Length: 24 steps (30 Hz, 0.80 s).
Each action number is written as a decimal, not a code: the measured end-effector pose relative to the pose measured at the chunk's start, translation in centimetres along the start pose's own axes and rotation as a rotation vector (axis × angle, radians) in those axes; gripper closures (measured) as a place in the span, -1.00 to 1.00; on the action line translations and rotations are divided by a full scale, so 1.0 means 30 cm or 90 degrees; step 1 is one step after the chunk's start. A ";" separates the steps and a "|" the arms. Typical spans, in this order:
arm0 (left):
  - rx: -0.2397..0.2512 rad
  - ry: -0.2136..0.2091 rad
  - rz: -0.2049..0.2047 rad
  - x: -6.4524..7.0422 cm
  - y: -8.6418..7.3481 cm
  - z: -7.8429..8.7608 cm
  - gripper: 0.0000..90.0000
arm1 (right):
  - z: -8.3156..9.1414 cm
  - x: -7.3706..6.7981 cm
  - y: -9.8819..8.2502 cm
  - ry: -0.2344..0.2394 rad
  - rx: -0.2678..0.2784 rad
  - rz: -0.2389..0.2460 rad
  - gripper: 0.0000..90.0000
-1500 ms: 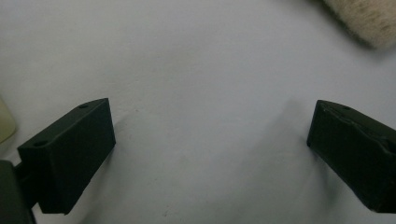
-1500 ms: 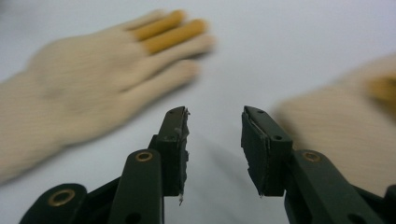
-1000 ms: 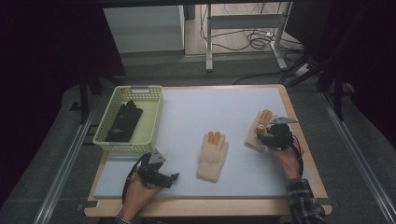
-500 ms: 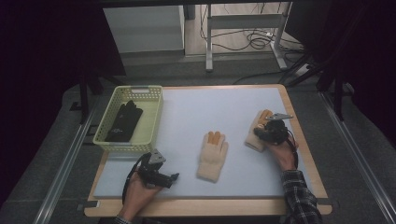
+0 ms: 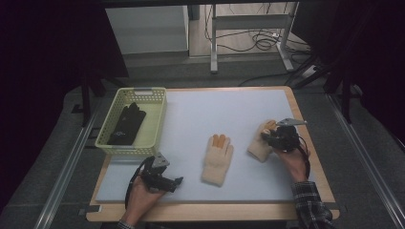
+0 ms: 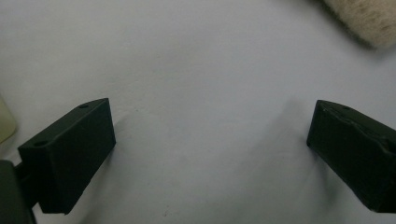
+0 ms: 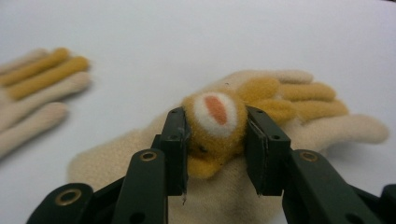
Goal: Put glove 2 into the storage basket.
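While a dark glove (image 5: 125, 125) is already seen lying in the yellow-green basket (image 5: 157, 125) at the far left of the table (image 5: 239, 107), two cream gloves with orange fingers are still out on the pale mat, so the sorting is judged to be partly done. The right-hand cream glove (image 7: 243, 135) is being taken up now: in the right gripper view a raised orange tuft with a white and red patch, on the back of that glove, is pinched between the two black jaws, which have just been closing onto it, and both pads are seen pressed against its sides. The right gripper (image 5: 274, 138) is found in the high view at the right of the mat, over the near part of this glove, whose body is flat on the surface as far as can be told. The second cream glove (image 5: 217, 160) lies untouched near the middle of the mat, well apart from both grippers. The left gripper (image 5: 177, 181) is held low at the near left corner, pointing right, its jaws spread wide with nothing but bare mat between them in the left gripper view. What is left, by this reading, is for the pinched glove to be lifted and carried across to the basket, and for the middle glove to be dealt with afterwards.
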<state>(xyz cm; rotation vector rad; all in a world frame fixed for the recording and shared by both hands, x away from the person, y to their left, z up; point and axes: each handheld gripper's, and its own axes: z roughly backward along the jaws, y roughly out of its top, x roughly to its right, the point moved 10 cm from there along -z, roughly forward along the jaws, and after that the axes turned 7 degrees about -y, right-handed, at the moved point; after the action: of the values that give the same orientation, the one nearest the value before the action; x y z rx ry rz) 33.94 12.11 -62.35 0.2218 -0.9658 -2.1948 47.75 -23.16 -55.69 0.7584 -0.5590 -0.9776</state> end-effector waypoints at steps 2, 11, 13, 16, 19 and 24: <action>0.000 0.000 0.000 0.000 0.000 0.000 -0.97 | 0.023 -0.019 0.008 0.010 0.006 0.000 0.37; 0.001 0.001 0.000 0.000 0.001 0.000 -0.97 | 0.159 -0.170 0.060 0.077 0.039 0.027 0.37; 0.001 0.001 0.000 0.000 0.001 0.000 -0.97 | 0.188 -0.213 0.068 0.096 0.046 0.034 0.37; 0.003 0.001 0.002 0.000 0.001 -0.001 -0.97 | 0.218 -0.278 0.074 0.128 0.054 0.040 0.37; 0.003 0.001 0.003 0.000 0.001 -0.001 -0.97 | 0.231 -0.339 0.076 0.152 0.056 0.049 0.37; 0.004 0.001 0.003 0.001 0.001 -0.001 -0.97 | 0.230 -0.443 0.092 0.192 0.054 0.060 0.36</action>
<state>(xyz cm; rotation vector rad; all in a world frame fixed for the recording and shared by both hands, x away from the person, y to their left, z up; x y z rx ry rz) 33.97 12.06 -62.34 0.2232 -0.9709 -2.1877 38.13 -12.62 -50.40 0.9278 -0.3701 -0.7386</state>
